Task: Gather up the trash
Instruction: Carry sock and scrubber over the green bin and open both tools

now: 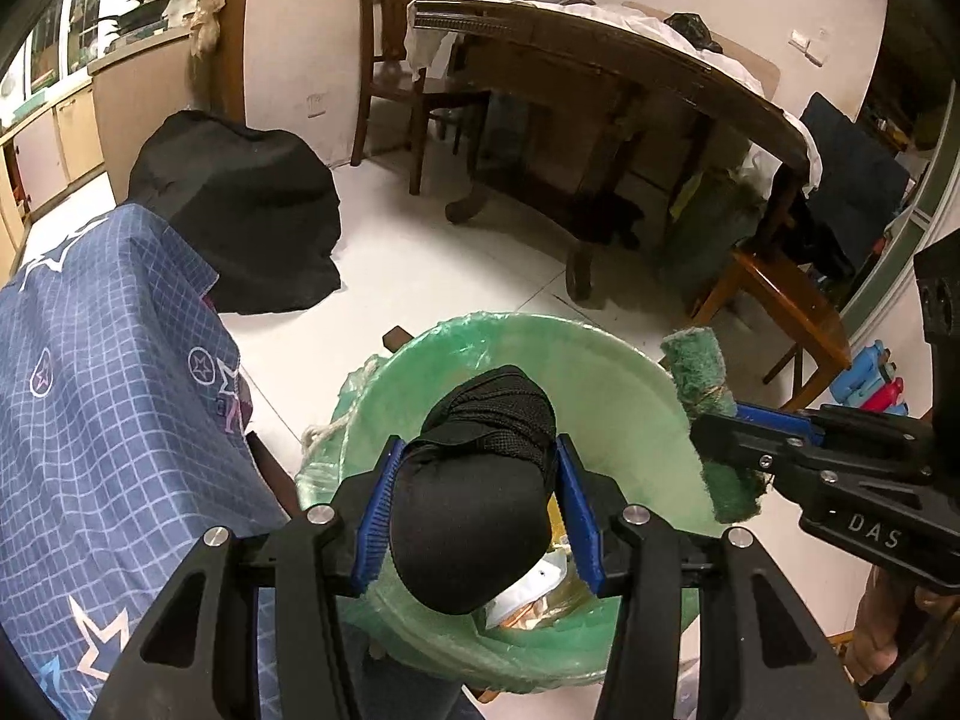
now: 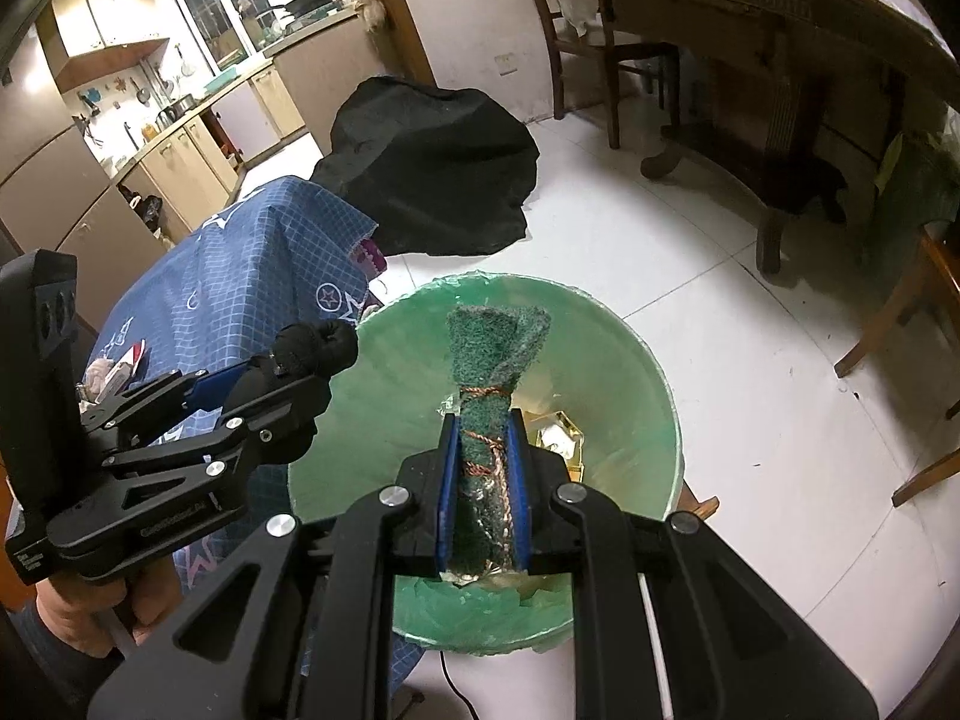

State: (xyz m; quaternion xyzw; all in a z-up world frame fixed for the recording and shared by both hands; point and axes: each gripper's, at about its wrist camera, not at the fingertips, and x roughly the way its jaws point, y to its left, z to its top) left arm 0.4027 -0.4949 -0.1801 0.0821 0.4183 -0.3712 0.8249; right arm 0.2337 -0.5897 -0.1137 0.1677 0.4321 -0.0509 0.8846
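While both pieces of trash hang over the round bin lined with a translucent green plastic bag (image 1: 606, 360), the step in hand looks like the drop, and doing it well is mostly a matter of position before release. The left hand-held gripper (image 1: 474, 516) is clamped on a rolled bundle of black fabric wrapped with a black strap (image 1: 474, 498), its blue pads (image 1: 375, 516) pressing both sides; the bundle sits above the near part of the bin's mouth. The right hand-held gripper (image 2: 485, 498) is pinched nearly closed on a rolled green scouring pad tied with copper-coloured wire (image 2: 489, 384), above the bin's middle in its own view. Seen from the left wrist, though, the pad sits close to the far rim, so I would bring it further inward first. Then part the jaws fully, one at a time, so nothing snags a pad or lands on the white tiled floor (image 2: 690, 300).
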